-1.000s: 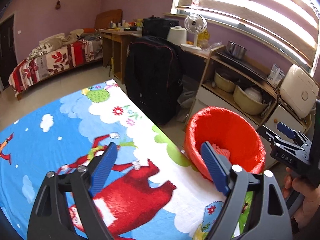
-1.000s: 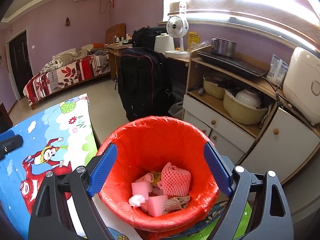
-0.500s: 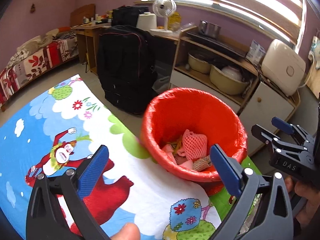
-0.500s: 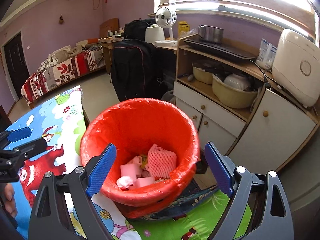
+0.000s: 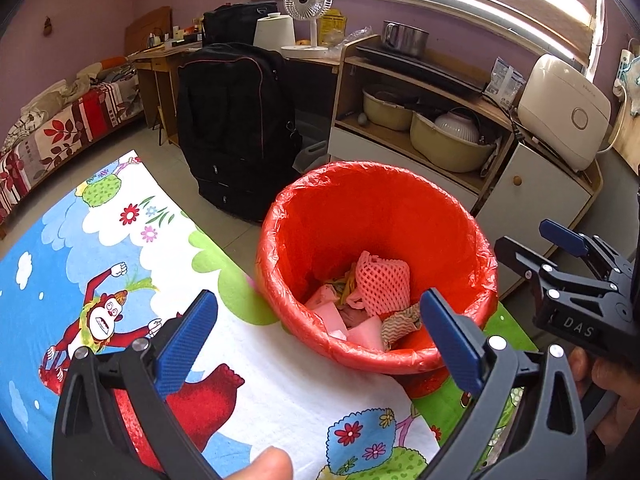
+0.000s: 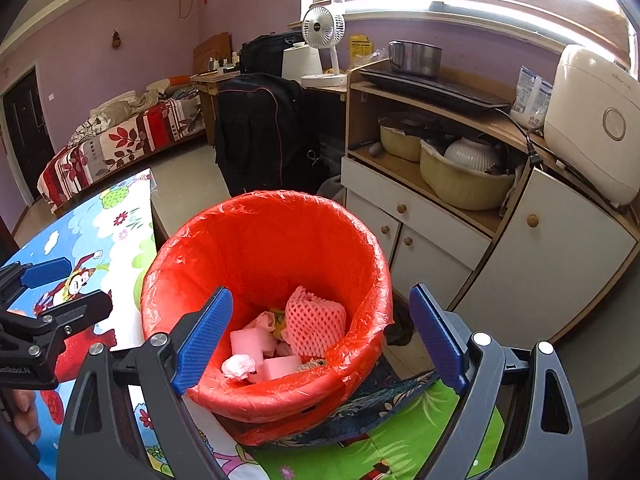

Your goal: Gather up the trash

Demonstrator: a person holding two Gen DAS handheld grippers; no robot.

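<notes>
Fingers of the left gripper (image 5: 318, 332) are standing wide and empty, having just been opening, above the near rim of the red bin (image 5: 304, 240) holding pink trash (image 5: 382, 282). Both grippers are tilting downward; the right gripper (image 6: 320, 336) is also gaping wide over the bin, empty.

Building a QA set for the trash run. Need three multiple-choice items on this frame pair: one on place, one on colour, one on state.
1. Where is the pink foam net?
A. on the cartoon sheet
B. inside the bin
C. on the cabinet shelf

2. What colour is the bin liner?
A. black
B. blue
C. red

3. How is the left gripper?
A. open, empty
B. shut on a tissue
C. shut on the bin rim

Key: B, the net lies among the scraps in the bin; C, red plastic is folded over the rim; A, nothing sits between the spread blue pads.
</notes>
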